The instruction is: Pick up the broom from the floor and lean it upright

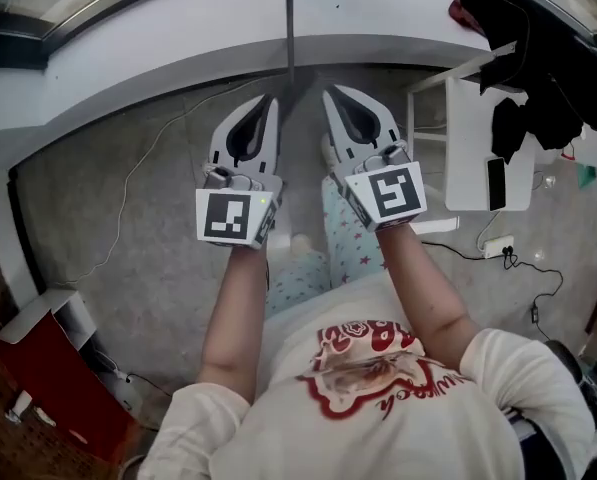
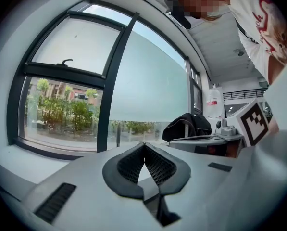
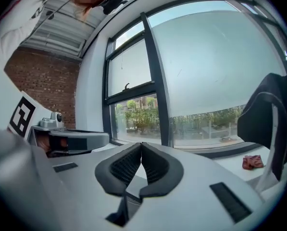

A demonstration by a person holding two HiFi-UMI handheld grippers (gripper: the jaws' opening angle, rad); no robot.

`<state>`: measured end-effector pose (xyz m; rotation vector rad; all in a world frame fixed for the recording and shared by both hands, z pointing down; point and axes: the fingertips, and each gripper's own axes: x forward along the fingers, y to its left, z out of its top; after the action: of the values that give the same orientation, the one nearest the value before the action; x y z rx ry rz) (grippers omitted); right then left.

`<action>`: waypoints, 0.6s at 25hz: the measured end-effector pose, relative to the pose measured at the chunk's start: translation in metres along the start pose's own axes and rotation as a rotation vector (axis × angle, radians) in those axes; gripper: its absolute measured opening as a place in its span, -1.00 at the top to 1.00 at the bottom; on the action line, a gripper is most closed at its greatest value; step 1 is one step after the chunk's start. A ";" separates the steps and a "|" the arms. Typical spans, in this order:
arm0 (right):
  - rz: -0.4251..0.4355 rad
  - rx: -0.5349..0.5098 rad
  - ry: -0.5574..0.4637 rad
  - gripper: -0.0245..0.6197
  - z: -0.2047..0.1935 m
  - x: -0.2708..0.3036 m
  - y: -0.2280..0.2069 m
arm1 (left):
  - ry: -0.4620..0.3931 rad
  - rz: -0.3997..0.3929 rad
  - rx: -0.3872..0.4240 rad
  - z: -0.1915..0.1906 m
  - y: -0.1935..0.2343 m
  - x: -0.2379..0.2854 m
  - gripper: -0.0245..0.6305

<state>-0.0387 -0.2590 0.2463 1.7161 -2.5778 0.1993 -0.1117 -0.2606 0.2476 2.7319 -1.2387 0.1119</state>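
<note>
The view from the head looks steeply down past a person's two forearms onto a grey floor point(image 1: 148, 198), which is bounded at the top by a white window ledge point(image 1: 178, 38). At the far left a red box point(image 1: 53, 388) is seen on the floor, with a thin cable point(image 1: 138, 168) trailing near it.

The left gripper point(image 1: 268, 103) is held out roughly level toward the ledge. Its jaws are closed tip to tip and nothing is gripped between them.

Just to its right, in the gap between the two grippers, a thin dark broom handle point(image 1: 290, 28), as it is judged to be, is seen running straight up across the ledge. It is touched by neither gripper, and the broom's head cannot be made out. No broom is seen lying on the visible floor.

The right gripper point(image 1: 330, 96) is held beside the handle, and its jaws are likewise pressed together on nothing. Farther right a white bench point(image 1: 468, 138) is seen, with dark clothing point(image 1: 538, 68) draped over it.

The leaning step is judged to be done, with the broom left upright against the window wall. The next move calls for both grippers to be drawn clear without the handle being brushed, and for the lean to be checked for steadiness.
</note>
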 end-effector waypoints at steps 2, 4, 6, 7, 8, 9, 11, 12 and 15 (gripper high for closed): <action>-0.015 0.004 0.000 0.85 0.008 -0.034 0.027 | -0.009 -0.015 -0.002 0.007 -0.018 -0.041 0.86; 0.003 0.014 -0.031 0.85 0.029 -0.066 0.057 | -0.011 -0.023 -0.020 0.016 -0.037 -0.081 0.86; 0.026 0.035 -0.028 0.85 0.050 -0.096 0.082 | -0.014 -0.040 -0.021 0.032 -0.060 -0.113 0.86; 0.041 0.037 -0.029 0.85 0.060 -0.109 0.091 | -0.022 -0.051 -0.015 0.042 -0.072 -0.125 0.86; 0.058 0.037 -0.040 0.85 0.071 -0.122 0.098 | -0.036 -0.061 -0.008 0.054 -0.082 -0.134 0.86; 0.073 0.036 -0.056 0.85 0.083 -0.134 0.103 | -0.052 -0.068 -0.003 0.064 -0.091 -0.143 0.86; 0.089 0.047 -0.077 0.85 0.104 -0.159 0.109 | -0.075 -0.072 0.005 0.082 -0.110 -0.162 0.86; 0.098 0.053 -0.086 0.85 0.111 -0.171 0.111 | -0.081 -0.070 0.010 0.089 -0.119 -0.171 0.86; 0.137 0.047 -0.094 0.85 0.117 -0.208 0.114 | -0.095 -0.054 0.025 0.101 -0.151 -0.195 0.86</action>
<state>-0.0579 -0.0399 0.0993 1.6009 -2.7828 0.1896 -0.1259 -0.0331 0.1092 2.8199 -1.1933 -0.0082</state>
